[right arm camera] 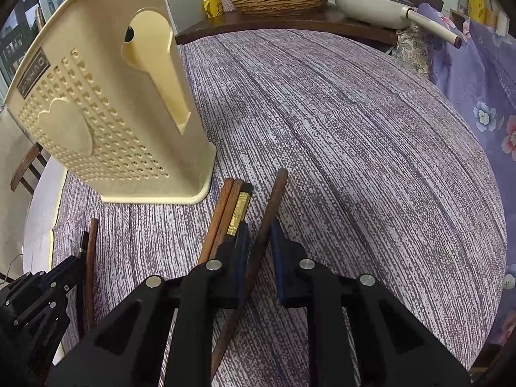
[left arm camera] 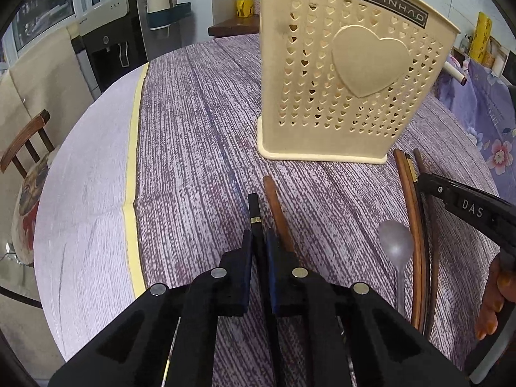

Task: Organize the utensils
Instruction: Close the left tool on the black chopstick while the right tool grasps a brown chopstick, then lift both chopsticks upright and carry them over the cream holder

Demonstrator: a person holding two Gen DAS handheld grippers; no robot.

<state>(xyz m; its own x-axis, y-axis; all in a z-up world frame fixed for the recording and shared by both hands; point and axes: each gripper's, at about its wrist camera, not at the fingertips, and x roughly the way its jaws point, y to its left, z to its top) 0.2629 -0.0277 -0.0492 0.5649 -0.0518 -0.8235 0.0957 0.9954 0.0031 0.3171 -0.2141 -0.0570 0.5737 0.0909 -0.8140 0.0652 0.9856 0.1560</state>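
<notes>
Both tools are down on the bench (right arm camera: 371,135) right now, and the cream utensil holder (left arm camera: 338,74) stands upright at the far side, well clear of being filled as far as these views show. The left tool (left arm camera: 258,242) has its jaws together on a black chopstick (left arm camera: 254,208) with a gold band, which lies flat on the purple cloth; a brown chopstick (left arm camera: 274,206) lies just beside it, outside the grip. The right tool (right arm camera: 259,238) has a dark brown chopstick (right arm camera: 274,200) between its jaws, which look nearly together, though there is a sliver of gap on one side and I cannot tell whether the pads press on it. Just to its left lie 3 more sticks (right arm camera: 230,206), 1 of them black with a gold collar. A clear plastic spoon (left arm camera: 396,242) also rests on the bench between the 2 tools. So, by my reading, this is early: everything visible is on the cloth, and every piece has yet to go into the holder.
</notes>
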